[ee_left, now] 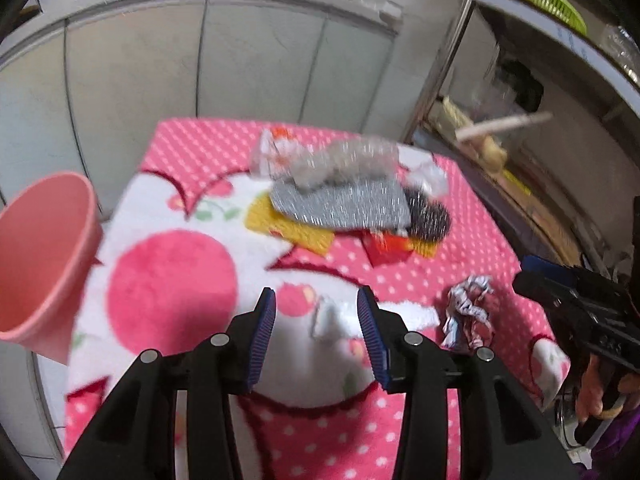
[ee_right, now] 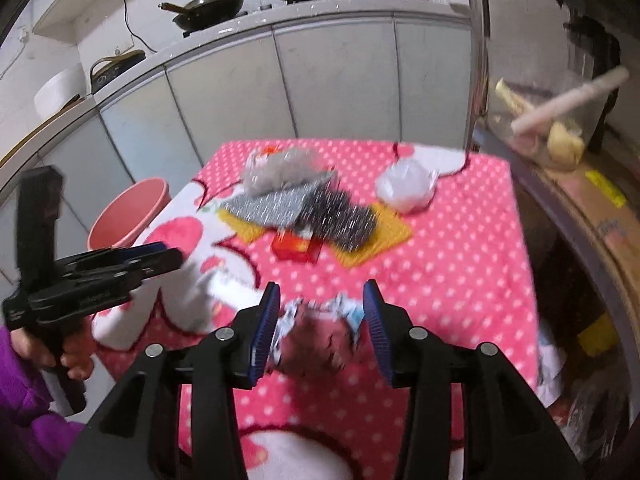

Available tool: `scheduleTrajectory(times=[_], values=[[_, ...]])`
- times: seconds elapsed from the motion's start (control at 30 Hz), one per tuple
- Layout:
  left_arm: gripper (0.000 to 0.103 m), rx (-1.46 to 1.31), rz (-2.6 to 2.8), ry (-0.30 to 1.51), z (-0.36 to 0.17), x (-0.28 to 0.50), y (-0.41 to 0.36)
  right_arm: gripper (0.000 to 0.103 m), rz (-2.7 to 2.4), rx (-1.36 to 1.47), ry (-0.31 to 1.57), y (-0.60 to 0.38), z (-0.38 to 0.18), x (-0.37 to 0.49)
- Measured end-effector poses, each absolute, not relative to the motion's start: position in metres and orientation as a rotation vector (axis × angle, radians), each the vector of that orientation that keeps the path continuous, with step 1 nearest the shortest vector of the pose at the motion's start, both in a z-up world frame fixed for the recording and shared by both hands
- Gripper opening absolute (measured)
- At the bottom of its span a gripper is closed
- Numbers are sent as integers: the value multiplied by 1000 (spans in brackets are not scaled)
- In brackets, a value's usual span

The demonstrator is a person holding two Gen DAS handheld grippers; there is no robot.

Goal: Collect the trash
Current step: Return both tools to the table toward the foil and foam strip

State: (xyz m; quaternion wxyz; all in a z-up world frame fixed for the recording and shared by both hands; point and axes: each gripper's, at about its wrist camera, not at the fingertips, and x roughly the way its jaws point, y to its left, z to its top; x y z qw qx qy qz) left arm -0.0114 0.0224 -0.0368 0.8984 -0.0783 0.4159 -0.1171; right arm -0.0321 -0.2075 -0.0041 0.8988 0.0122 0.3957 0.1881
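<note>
Left wrist view: left gripper point(ee_left: 316, 316) is hanging over the pink polka-dot blanket point(ee_left: 460, 248) with its jaws spread wide, gripping nothing; a small white scrap point(ee_left: 326, 318) is lying on the blanket in the gap between the blue pads point(ee_left: 266, 320), apparently not touching them, though blur is making that hard to confirm. A crumpled printed wrapper point(ee_left: 468, 312) is sitting just to the right of that gripper, near the blanket's right edge. A pink bin point(ee_left: 44, 256) is standing off the blanket's left side, mouth tilted toward the camera. Farther back, a pile is lying mid-blanket: clear crumpled plastic point(ee_left: 344, 164), a silver glittery cloth point(ee_left: 344, 204), yellow cloth point(ee_left: 296, 228) and a red packet point(ee_left: 388, 250) underneath. Right wrist view: right gripper point(ee_right: 320, 320) is also standing wide open, straddling the crumpled wrapper point(ee_right: 320, 336) from above; the wrapper is sitting between the fingers, and motion blur is hiding whether either pad is touching it. The left gripper point(ee_right: 104, 276) is showing at the left edge, held in a hand point(ee_right: 68, 354) with a purple sleeve point(ee_right: 24, 400). A white crumpled bag point(ee_right: 406, 186) is lying at the far right of the blanket, near the pile. Pans point(ee_right: 208, 6) are sitting on the counter behind.
</note>
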Motion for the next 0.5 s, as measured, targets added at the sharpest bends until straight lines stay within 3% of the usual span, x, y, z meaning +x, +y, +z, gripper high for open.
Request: scheduleTrajectory(times=[0.33,0.5], values=[[42,-170,-245,933,-70,-2,9,44,411,13,862,-200,-25,-36],[42,-158,-275,926,-70,-8,3,52,397,-3,857,-199,-28,-39]])
